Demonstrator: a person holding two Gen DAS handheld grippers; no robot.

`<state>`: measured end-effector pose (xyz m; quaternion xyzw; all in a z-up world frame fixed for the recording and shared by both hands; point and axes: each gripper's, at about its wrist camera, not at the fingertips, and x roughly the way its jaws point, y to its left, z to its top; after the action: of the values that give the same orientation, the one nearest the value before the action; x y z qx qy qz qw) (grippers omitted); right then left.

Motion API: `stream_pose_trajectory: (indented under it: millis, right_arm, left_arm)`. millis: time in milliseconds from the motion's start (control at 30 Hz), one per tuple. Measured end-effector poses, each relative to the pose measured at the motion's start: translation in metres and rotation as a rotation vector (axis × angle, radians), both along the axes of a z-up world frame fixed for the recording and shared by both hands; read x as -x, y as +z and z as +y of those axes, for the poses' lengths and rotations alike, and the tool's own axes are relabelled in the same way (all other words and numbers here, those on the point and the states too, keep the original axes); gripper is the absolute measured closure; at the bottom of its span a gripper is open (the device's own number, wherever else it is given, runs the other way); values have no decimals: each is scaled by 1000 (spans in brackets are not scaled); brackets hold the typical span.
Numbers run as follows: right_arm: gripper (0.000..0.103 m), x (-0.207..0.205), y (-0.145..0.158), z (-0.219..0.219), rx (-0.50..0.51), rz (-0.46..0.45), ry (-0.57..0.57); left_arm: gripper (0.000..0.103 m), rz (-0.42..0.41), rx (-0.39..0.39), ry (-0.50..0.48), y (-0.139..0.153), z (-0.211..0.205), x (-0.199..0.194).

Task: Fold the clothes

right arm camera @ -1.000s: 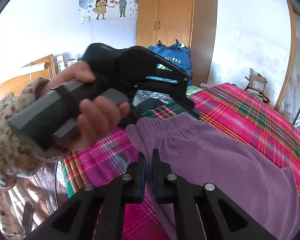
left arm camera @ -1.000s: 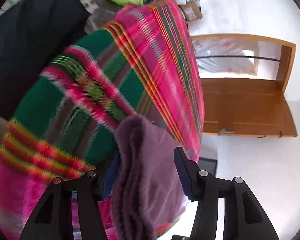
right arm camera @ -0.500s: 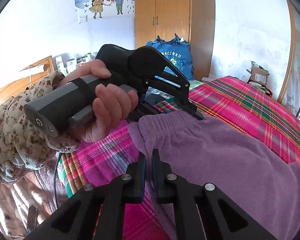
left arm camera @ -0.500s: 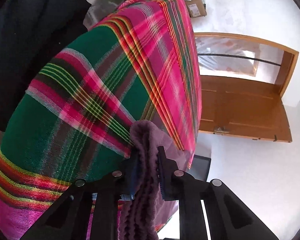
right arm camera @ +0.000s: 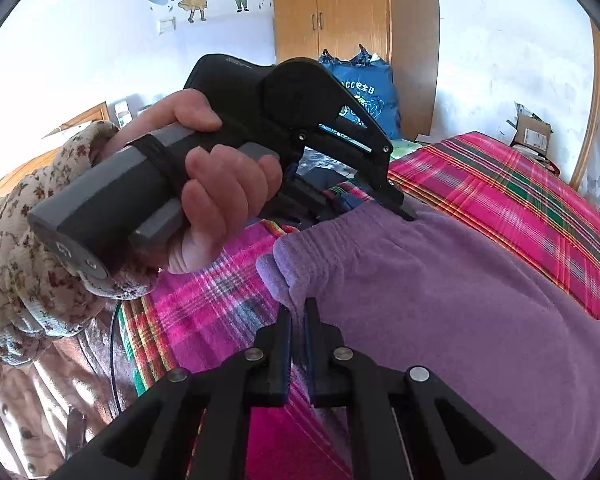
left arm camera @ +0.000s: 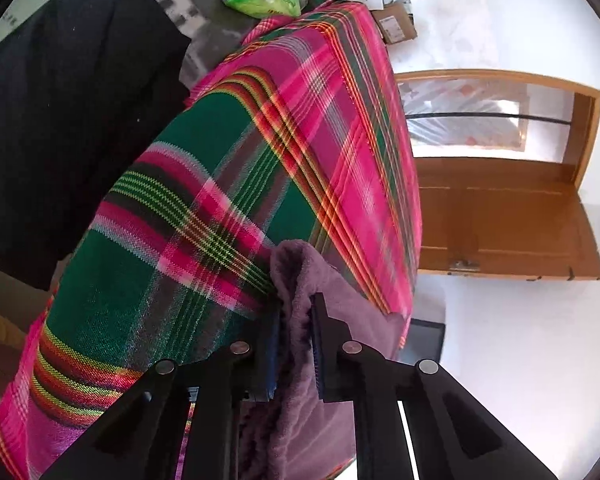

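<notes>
A person's hand [right arm camera: 204,200] in a flowered sleeve [right arm camera: 32,264] held the left gripper [left arm camera: 294,332] at the far edge of the purple fleece garment [right arm camera: 440,300], its fingers [left arm camera: 320,344] pinched on a thick fold of the elasticated waistband. The garment lay across a pink-and-green plaid blanket [left arm camera: 204,216] covering the bed, with a black cloth [left arm camera: 68,92] beside the blanket in the left wrist view. Nearer the camera, the right gripper [right arm camera: 296,332] had its fingers pressed almost together on the waistband's near corner. Behind stood a wooden wardrobe [right arm camera: 352,20] and a blue bag [right arm camera: 364,92].
</notes>
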<state>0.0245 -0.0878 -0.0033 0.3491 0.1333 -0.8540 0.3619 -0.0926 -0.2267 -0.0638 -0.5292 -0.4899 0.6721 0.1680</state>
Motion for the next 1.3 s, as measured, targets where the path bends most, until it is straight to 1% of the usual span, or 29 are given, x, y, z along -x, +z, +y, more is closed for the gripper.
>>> stream_pose_trajectory:
  millis: [100,200,300,567,667,800,900,1033,1300]
  right_arm:
    - [97,-1,0,-5,-5,5,4]
    - [97,-4,-7,-7,-29,-27,5]
    - [97,-3,-13,-10,-39,-63,0]
    - [96,-5,-15,-7,-32,-68,-3]
    - [96,-7,-17,-5,-29,-56,-1]
    - [96,-8,-15,3,10,-68,-15]
    - [96,-4,-8,15,107,-104,-37]
    - [96,-12,3,29,173,-65,-48]
    - [96,-29,18,53,261,-32,-68]
  left_arm:
    - [89,9,22,-12,4,3,2]
    - [89,23,59,-37,5,5,3]
    - [89,30,52,-39,3,4,2]
    - [89,38,78,-38,8,5,2]
    - [89,20,69,-23,7,5,2]
    - [89,40,87,-18,19,8,-1]
    - [89,56,100,-15,28,11,-4]
    - [89,77,122,-13,43,16,-6]
    - [89,123,172,-39,78,37,-8]
